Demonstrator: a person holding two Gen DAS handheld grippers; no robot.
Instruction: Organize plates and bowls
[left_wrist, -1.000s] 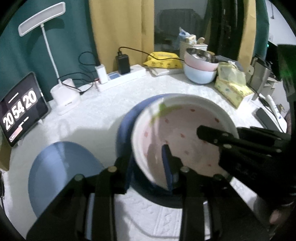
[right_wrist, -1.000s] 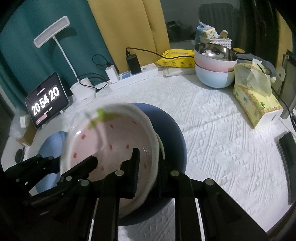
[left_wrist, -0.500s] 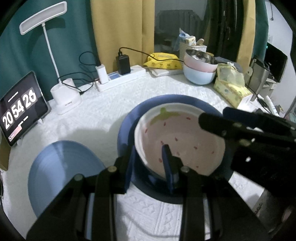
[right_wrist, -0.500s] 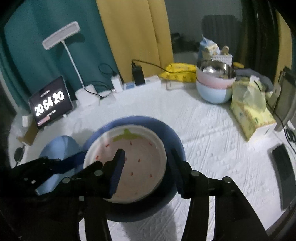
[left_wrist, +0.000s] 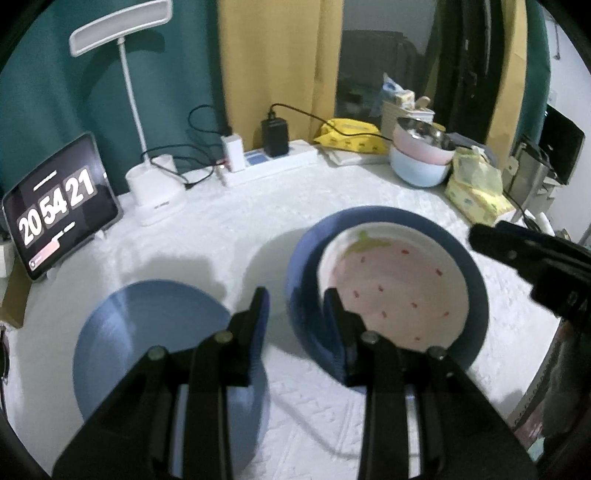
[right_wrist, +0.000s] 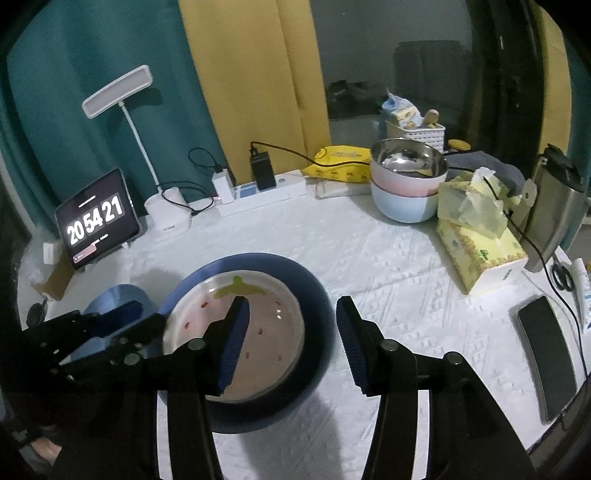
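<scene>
Having released the strawberry plate (right_wrist: 236, 332) into the dark blue plate (right_wrist: 314, 295), we keep both grippers unclenched, risking a nudge.

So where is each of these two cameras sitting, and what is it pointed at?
Left wrist view: on the left tongs, looking down at the strawberry plate in the dark blue plate; the right tongs intrude at right.
Right wrist view: on the right tongs, open above the same plates; the left tongs show at left.
Both share: clock tablet, stacked bowls.
</scene>
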